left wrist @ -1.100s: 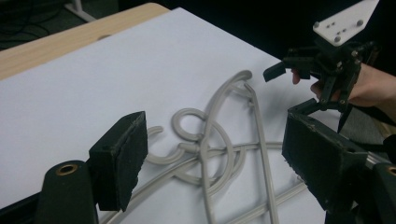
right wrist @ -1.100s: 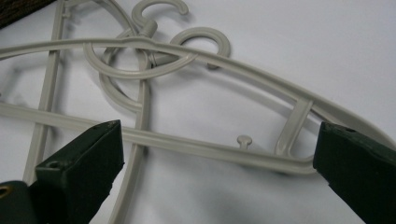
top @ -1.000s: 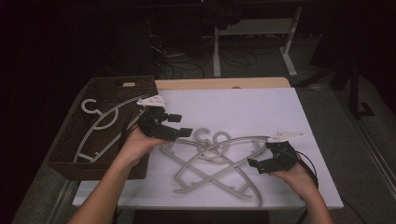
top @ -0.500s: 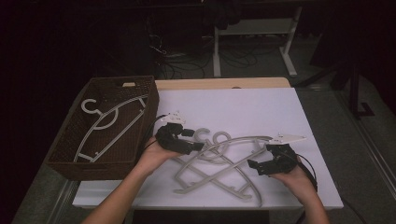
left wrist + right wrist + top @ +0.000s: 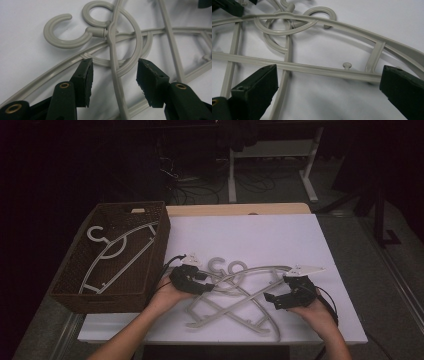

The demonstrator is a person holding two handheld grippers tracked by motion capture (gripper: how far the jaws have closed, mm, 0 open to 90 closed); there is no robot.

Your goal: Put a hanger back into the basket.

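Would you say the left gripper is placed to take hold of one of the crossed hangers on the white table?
Probably yes: the left gripper has just been closing, its jaws astride a hanger's arm, pads not yet touching. Nothing lies between them but that arm.

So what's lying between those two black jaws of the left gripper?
In the left gripper view, a thin grey arm of one of the crossed hangers runs up between the left gripper's jaws, over white table. The jaws have just been closing; the pads aren't touching it.

Dim surroundings, bright tabletop — soft shadows
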